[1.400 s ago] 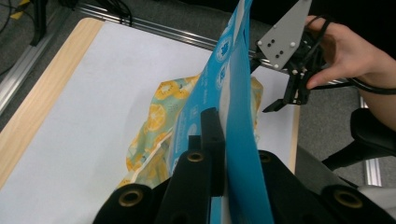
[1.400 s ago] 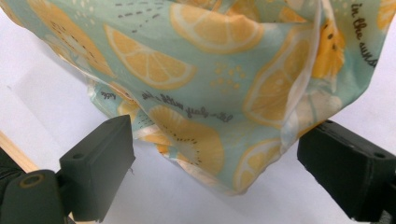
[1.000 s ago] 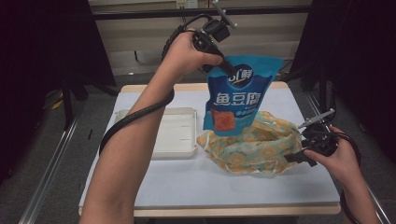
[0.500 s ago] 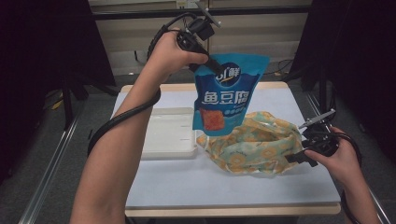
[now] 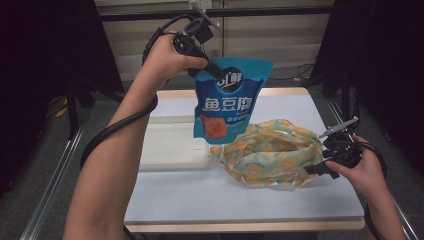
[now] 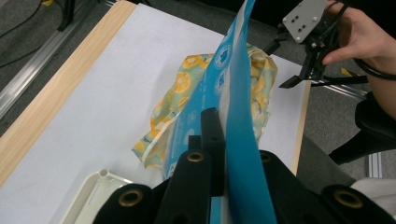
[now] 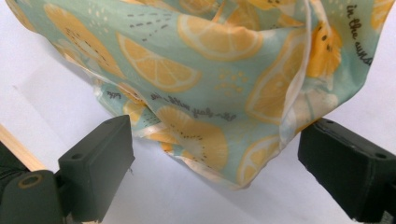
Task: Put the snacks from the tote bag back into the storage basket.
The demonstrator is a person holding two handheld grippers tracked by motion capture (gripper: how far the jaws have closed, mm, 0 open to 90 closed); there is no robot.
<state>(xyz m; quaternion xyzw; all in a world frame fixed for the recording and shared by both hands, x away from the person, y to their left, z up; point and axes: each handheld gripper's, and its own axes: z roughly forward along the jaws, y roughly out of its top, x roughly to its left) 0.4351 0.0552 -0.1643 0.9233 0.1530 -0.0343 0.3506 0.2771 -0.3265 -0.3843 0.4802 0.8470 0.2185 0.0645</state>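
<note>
The blue snack pouch [image 5: 227, 102] hangs in the air above the counter [image 5: 280, 200], its top edge clamped between the fingers of the left gripper [image 5: 216, 75], its lower end just over the white tray [image 5: 172, 150] and the lemon-print cloth bag [image 5: 272, 152]. The right gripper [image 5: 320, 167] sits low at the bag's right end, its fingers [image 7: 95, 158] spread wide apart on either side of the cloth's hem, not pressing it.

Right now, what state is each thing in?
Blue snack pouch: sealed, hanging upright in the air, pinched at its top edge.
Lemon-print cloth bag: crumpled, lying on the table.
White tray: empty, flat on the table.
Left gripper: shut on the pouch.
Right gripper: open, jaws either side of the bag's edge.
</note>
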